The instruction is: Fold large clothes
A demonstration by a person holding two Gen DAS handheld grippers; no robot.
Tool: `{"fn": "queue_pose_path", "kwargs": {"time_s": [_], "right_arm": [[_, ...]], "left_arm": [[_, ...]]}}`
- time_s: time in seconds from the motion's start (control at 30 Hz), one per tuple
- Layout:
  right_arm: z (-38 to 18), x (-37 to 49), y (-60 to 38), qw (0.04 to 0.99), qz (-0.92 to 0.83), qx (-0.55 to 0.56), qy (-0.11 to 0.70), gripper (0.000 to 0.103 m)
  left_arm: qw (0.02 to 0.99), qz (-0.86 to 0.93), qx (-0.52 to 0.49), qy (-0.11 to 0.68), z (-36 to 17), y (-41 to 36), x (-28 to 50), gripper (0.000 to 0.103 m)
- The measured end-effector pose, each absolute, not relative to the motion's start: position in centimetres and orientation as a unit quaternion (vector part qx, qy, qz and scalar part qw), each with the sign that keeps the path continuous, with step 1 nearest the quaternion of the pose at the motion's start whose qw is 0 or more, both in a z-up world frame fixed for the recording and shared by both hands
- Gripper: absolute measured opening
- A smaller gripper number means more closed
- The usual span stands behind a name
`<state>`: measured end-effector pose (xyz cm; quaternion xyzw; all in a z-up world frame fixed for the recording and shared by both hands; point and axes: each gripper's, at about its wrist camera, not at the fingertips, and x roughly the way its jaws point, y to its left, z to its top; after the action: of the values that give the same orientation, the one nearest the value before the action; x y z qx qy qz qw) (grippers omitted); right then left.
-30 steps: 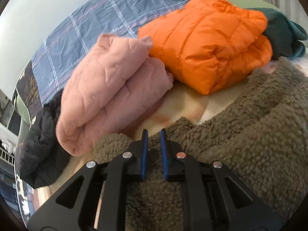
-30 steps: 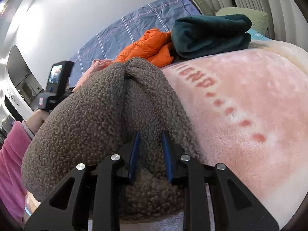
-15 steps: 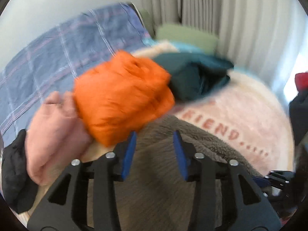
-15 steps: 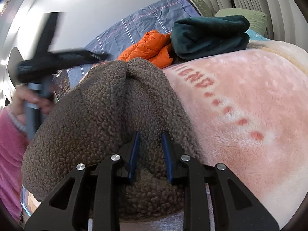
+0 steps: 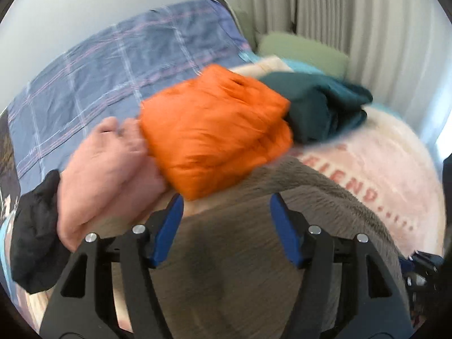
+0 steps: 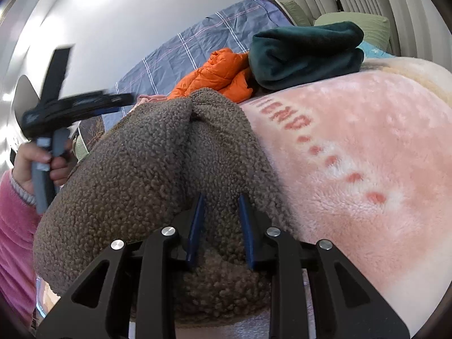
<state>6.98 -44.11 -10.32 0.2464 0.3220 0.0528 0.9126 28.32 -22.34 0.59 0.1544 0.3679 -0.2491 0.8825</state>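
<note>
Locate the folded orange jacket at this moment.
In the left wrist view the orange jacket lies mid-frame on the bed, between the pink garment and the dark green garment.

two close wrist views, shared fleece (image 5: 254, 254)

The bed (image 6: 395, 212) wears a pink plush blanket (image 6: 367, 147) with red letters and dots; a blue checked quilt (image 5: 99, 79) covers its far side. On the blanket lies a brown fleece (image 6: 147, 169), bunched, nearest the cameras. Beyond it sit folded piles: an orange jacket (image 5: 214, 130), a teal garment (image 6: 305, 53) touching it, a pink one (image 5: 107, 169) beside it, and something black (image 5: 34, 231), perhaps a jacket. A green pillow (image 6: 364, 22) lies by the curtain.
</note>
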Motion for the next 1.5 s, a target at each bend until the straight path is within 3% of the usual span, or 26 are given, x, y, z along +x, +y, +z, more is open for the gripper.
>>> {"fn": "queue_pose_path", "kwargs": {"time_s": [0.07, 0.13, 0.17, 0.2, 0.27, 0.4, 0.43, 0.47, 0.5, 0.57, 0.73, 0.8, 0.87, 1.07, 1.13, 1.2, 1.23, 1.3, 1.37, 1.4, 1.47, 1.5], "right_arm": [[-10.3, 7.0, -44.0, 0.913, 0.052, 0.245, 0.321, 0.025], [-10.3, 6.9, -44.0, 0.914, 0.052, 0.246, 0.319, 0.025], [-10.3, 6.9, -44.0, 0.914, 0.052, 0.246, 0.319, 0.025], [-10.3, 6.9, -44.0, 0.914, 0.051, 0.246, 0.319, 0.025], [-10.3, 6.9, -44.0, 0.914, 0.051, 0.246, 0.320, 0.025], [-10.2, 6.9, -43.9, 0.915, 0.047, 0.242, 0.320, 0.026], [-10.2, 6.9, -43.9, 0.915, 0.046, 0.242, 0.321, 0.026], [-10.2, 6.9, -44.0, 0.914, 0.045, 0.242, 0.321, 0.026], [-10.2, 6.9, -43.9, 0.915, 0.044, 0.242, 0.321, 0.026], [-10.1, 7.0, -43.8, 0.915, 0.043, 0.242, 0.320, 0.027], [-10.1, 6.9, -43.6, 0.916, 0.042, 0.241, 0.319, 0.027], [-10.1, 6.9, -43.7, 0.916, 0.040, 0.240, 0.319, 0.027], [-10.2, 6.9, -43.8, 0.915, 0.042, 0.243, 0.319, 0.027], [-10.1, 6.9, -43.7, 0.915, 0.040, 0.243, 0.319, 0.027], [-10.1, 6.9, -43.7, 0.915, 0.040, 0.245, 0.319, 0.027], [-10.0, 6.7, -43.8, 0.915, 0.039, 0.246, 0.318, 0.027], [-9.9, 6.5, -43.9, 0.914, 0.032, 0.246, 0.321, 0.028], [-9.4, 5.6, -44.9, 0.910, 0.052, 0.271, 0.310, 0.034], [-8.9, 4.2, -46.5, 0.899, 0.081, 0.319, 0.289, 0.053], [-8.6, 3.3, -47.7, 0.889, 0.101, 0.350, 0.278, 0.054], [-8.7, 2.6, -49.2, 0.877, 0.091, 0.378, 0.283, 0.071], [-9.0, 2.5, -49.6, 0.871, 0.088, 0.386, 0.289, 0.072]], "left_arm": [[0.891, -0.230, 0.145, 0.364, 1.2, -18.7, 29.1, 0.061], [0.892, -0.217, 0.131, 0.375, 0.9, -14.9, 29.8, 0.043], [0.887, -0.219, 0.111, 0.391, 0.2, -12.5, 30.3, 0.028], [0.882, -0.225, 0.093, 0.404, -0.5, -11.0, 30.7, 0.021], [0.867, -0.244, 0.054, 0.432, -2.7, -8.3, 30.9, 0.019], [0.860, -0.266, 0.005, 0.435, -5.8, -6.9, 30.8, 0.023], [0.861, -0.261, 0.001, 0.436, -6.1, -7.0, 31.2, 0.028], [0.864, -0.247, 0.008, 0.438, -6.6, -7.7, 32.0, 0.043], [0.868, -0.237, 0.023, 0.436, -7.1, -8.3, 32.4, 0.051], [0.872, -0.212, 0.060, 0.437, -8.8, -9.2, 32.7, 0.055], [0.877, -0.196, 0.074, 0.432, -8.4, -9.3, 31.8, 0.049], [0.880, -0.200, 0.071, 0.425, -6.8, -9.4, 30.9, 0.021], [0.884, -0.220, 0.044, 0.410, -4.0, -9.2, 29.5, 0.010], [0.871, -0.343, 0.070, 0.343, 3.3, -16.0, 24.1, 0.012], [0.850, -0.375, 0.101, 0.357, 3.0, -19.9, 23.0, 0.017], [0.821, -0.390, 0.143, 0.392, -0.5, -24.1, 22.2, 0.027], [0.815, -0.373, 0.173, 0.408, -3.1, -25.6, 21.8, 0.027], [0.826, -0.365, 0.187, 0.388, -4.2, -25.9, 21.3, 0.026], [0.824, -0.376, 0.160, 0.394, -3.6, -24.5, 21.7, 0.026], [0.824, -0.377, 0.158, 0.392, -3.8, -24.2, 21.7, 0.026], [0.825, -0.381, 0.150, 0.388, -3.8, -23.4, 21.7, 0.026], [0.826, -0.381, 0.148, 0.388, -4.0, -23.4, 21.7, 0.026]]}}
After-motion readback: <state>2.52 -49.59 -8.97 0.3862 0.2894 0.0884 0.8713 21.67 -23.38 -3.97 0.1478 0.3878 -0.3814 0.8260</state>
